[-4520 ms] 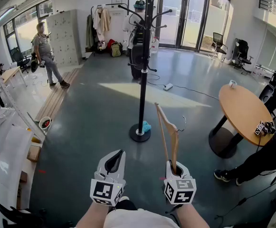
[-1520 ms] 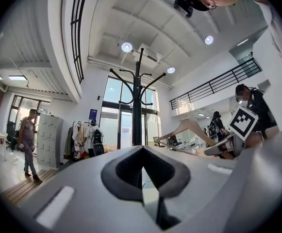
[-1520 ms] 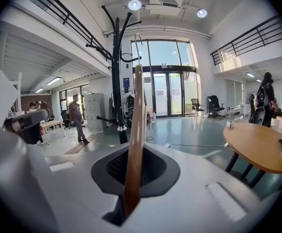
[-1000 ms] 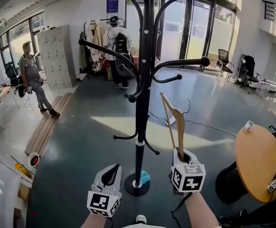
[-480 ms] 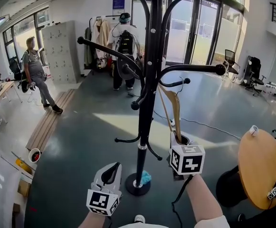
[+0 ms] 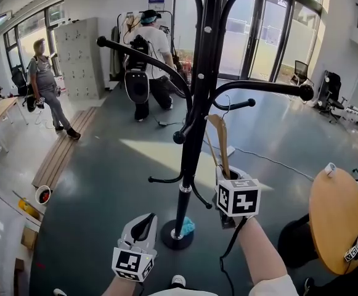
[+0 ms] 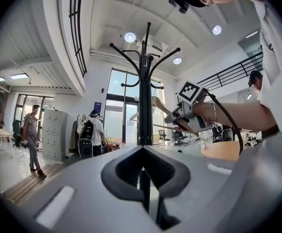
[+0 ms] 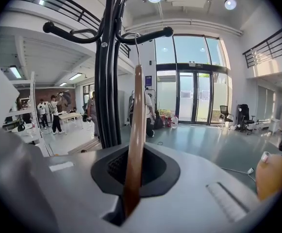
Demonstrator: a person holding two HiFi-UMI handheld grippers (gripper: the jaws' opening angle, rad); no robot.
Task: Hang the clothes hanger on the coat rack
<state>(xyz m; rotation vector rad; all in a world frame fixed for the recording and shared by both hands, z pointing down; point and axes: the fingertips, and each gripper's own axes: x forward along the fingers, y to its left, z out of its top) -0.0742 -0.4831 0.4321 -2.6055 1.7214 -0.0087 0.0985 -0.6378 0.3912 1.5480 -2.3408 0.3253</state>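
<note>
Pale grey left claw (image 6: 149, 217), right claw (image 6: 228, 174), black-and-white marker cubes (image 6: 237, 197), black cable (image 6: 230, 250), white sleeve (image 6: 271, 286)

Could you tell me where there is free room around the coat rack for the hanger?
Bare: the long right arm of the coat rack, with open air above the round table; also its long left arm. Crowded: close in, around the short hook and the hanger held in the right gripper.

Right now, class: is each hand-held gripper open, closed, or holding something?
Left hand-held gripper: closed, empty.
Right hand-held gripper: closed on the wooden clothes hanger.
</note>
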